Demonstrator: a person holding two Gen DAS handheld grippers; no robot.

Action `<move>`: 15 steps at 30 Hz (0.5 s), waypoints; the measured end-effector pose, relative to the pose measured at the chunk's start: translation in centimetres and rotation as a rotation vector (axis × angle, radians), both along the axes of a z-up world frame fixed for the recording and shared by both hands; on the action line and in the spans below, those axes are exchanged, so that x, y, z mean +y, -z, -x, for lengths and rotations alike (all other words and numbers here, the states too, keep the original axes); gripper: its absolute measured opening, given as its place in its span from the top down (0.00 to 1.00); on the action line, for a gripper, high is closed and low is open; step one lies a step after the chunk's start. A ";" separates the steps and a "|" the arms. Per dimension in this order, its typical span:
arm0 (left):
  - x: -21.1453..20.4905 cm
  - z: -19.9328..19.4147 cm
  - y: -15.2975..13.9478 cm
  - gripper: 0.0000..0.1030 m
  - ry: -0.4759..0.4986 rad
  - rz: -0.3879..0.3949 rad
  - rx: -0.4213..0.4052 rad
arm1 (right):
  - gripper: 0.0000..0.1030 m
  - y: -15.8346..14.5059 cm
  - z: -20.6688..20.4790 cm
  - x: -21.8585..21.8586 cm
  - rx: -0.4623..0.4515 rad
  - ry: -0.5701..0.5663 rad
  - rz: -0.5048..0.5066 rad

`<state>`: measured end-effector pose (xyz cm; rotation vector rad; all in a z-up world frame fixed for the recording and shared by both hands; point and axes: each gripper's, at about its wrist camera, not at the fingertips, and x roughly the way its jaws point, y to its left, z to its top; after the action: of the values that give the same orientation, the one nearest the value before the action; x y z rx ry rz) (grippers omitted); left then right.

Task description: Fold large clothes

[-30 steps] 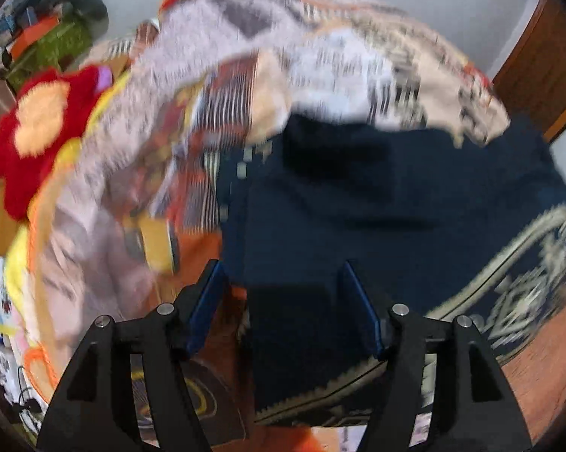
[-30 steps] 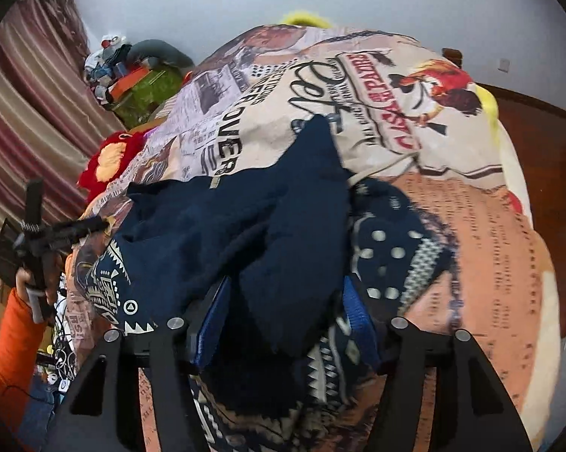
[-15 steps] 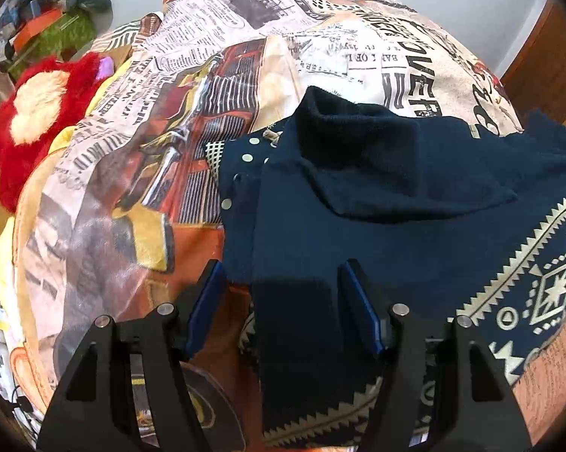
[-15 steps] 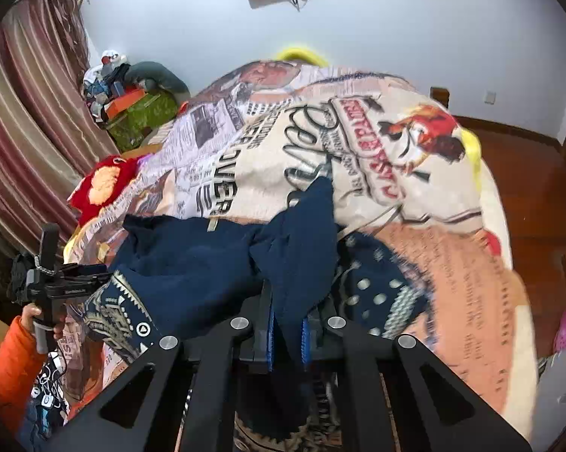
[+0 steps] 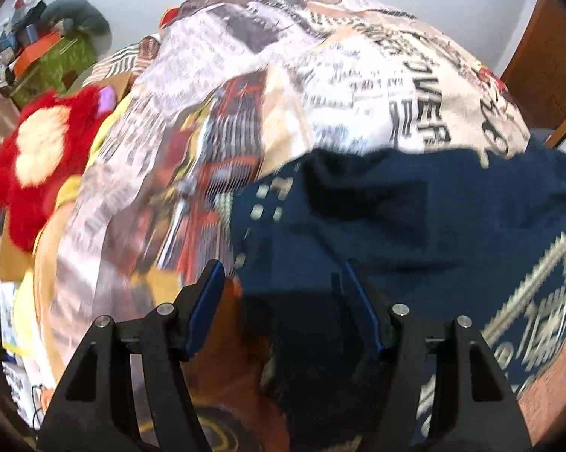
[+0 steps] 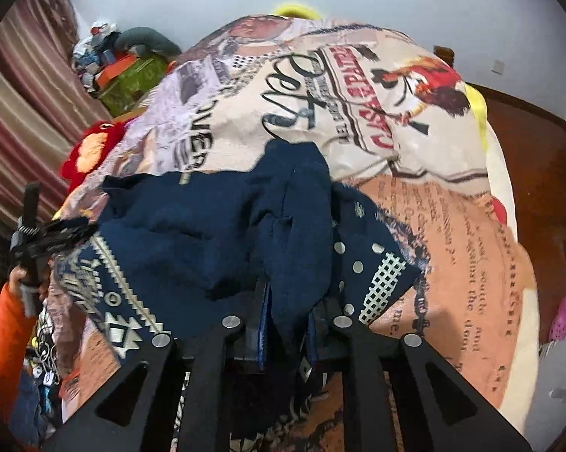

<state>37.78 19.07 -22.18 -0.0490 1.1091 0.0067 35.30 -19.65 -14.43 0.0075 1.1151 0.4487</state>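
Observation:
A navy knit sweater [image 6: 215, 226] with cream patterned bands lies rumpled on the bed. It also shows in the left wrist view [image 5: 414, 233], blurred. My right gripper [image 6: 286, 324] is shut on a raised fold of the sweater, which hangs up between the blue pads. My left gripper [image 5: 283, 282] is open and empty, its fingers spread above the sweater's near edge. From the right wrist view the left gripper [image 6: 38, 237] sits at the far left side of the sweater, held by an orange-sleeved arm.
A newspaper-print duvet [image 6: 358, 86] covers the bed [image 5: 358, 75]. A red plush toy [image 5: 38, 158] lies at the bed's left side. Cluttered boxes and bags [image 6: 124, 67] stand by the striped curtain. Wooden floor [image 6: 527, 158] lies to the right.
My right gripper closed on the sweater fold a second ago and has now dropped lower with it. My left gripper stays open and is moving, blurring its view.

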 end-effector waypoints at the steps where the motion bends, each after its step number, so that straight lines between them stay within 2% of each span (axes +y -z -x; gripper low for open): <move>1: -0.3 -0.9 0.0 0.38 0.015 0.015 -0.002 | 0.80 -0.5 -0.1 0.1 -0.001 -0.004 -0.002; 7: -2.4 -5.4 1.7 0.38 0.053 0.045 0.042 | 0.78 -1.6 -2.3 1.4 0.003 -0.029 -0.001; 12: -2.0 -7.8 3.6 0.37 0.009 -0.075 0.054 | 0.78 -1.0 -2.7 1.3 0.037 -0.055 0.032; 14: -1.5 -8.3 4.2 0.37 0.003 -0.145 0.050 | 0.77 -0.8 -2.2 0.5 0.051 -0.047 0.030; 15: -1.3 -8.3 4.3 0.36 0.003 -0.162 0.042 | 0.73 -0.8 -1.9 0.0 0.054 -0.036 0.027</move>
<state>46.12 17.76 -26.44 0.0987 1.1474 0.0950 37.25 -19.62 -13.64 -0.0244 1.1755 0.4682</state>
